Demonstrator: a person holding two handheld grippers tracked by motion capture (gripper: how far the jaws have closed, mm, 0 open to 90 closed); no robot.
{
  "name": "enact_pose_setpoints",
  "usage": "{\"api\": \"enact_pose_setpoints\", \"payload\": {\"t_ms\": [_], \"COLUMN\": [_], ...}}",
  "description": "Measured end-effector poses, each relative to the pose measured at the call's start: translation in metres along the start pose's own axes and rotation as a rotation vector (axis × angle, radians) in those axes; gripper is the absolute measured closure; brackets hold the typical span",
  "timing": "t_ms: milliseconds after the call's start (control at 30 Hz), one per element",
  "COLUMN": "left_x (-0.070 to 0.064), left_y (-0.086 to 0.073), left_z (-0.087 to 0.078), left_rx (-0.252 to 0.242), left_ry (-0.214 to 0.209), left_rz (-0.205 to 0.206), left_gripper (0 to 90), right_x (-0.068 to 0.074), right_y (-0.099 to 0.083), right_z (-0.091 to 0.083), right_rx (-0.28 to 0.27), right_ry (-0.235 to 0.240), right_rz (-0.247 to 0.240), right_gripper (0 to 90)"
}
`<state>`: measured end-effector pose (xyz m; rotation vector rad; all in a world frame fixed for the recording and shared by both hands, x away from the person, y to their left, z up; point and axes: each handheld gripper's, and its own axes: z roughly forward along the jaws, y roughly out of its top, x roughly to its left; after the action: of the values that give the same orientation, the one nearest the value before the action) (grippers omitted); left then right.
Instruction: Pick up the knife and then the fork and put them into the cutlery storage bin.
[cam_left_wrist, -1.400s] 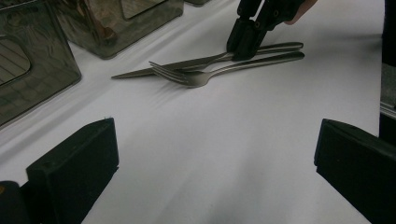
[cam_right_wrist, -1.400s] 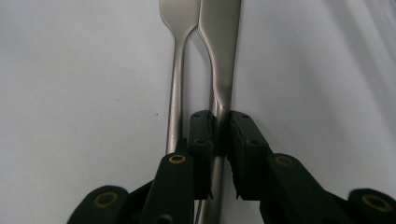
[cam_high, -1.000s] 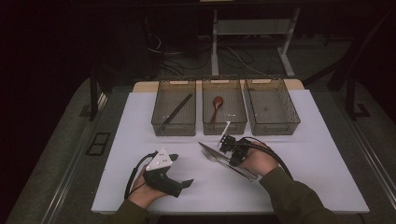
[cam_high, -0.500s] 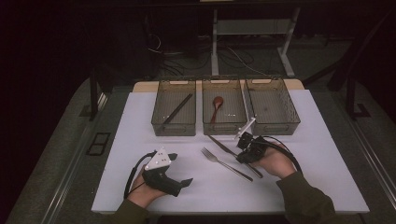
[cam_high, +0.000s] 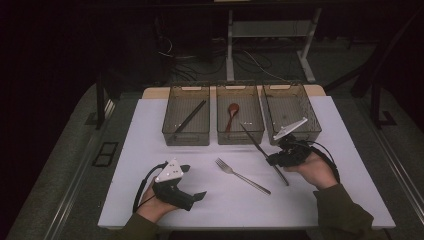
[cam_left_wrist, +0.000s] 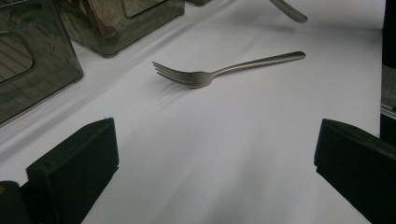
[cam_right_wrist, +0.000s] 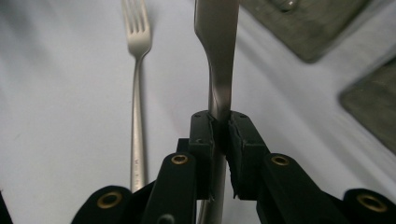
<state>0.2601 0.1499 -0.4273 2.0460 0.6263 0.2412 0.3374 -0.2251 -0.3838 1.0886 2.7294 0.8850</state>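
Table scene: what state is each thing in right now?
Knife: clamped in the right gripper, lifted, blade toward the bins.
Fork: lying flat on the table, untouched.
Left gripper: open, holding nothing.
Left bin: holds a dark stick.
Middle bin: holds a spoon.

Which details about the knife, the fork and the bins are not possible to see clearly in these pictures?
- Knife: in the right gripper view its tip is cut off by the top edge, and the right gripper covers part of the handle.
- Fork: its handle end is hidden behind the same gripper there.
- Right bin: in the high view, contents too dark to tell.
- Dark stick in the left bin: too small to identify.
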Motion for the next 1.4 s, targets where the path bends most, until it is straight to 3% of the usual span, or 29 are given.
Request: {"api": "enact_pose_setpoints", "payload": {"t_ms": [333, 500, 933, 1200, 1400], "left_x": [0.0, 0.0, 0.001, 0.002, 0.002], "left_y": [0.0, 0.0, 0.0, 0.0, -0.001], "left_z": [0.0, 0.0, -0.001, -0.001, -0.003], "left_rx": [-0.006, -0.007, -0.009, -0.015, -0.012], "left_ry": [0.005, 0.006, 0.003, 0.001, 0.001], "left_rz": [-0.005, -0.007, -0.007, -0.014, -0.016], "left_gripper": [0.0, 0.0, 0.0, 0.0, 0.0], "right_x": [-0.018, -0.029, -0.081, -0.12, -0.147], "right_y": [-0.005, -0.002, 0.039, 0.062, 0.061], "right_z": [-0.028, -0.042, -0.081, -0.079, -0.06], "right_rx": [-0.105, -0.13, -0.165, -0.154, -0.124], "right_ry": [-0.031, -0.06, -0.181, -0.269, -0.309], "right_rz": [0.059, 0.083, 0.135, 0.156, 0.194], "right_gripper": [81.0, 80.9, 80.9, 80.8, 80.8]}}
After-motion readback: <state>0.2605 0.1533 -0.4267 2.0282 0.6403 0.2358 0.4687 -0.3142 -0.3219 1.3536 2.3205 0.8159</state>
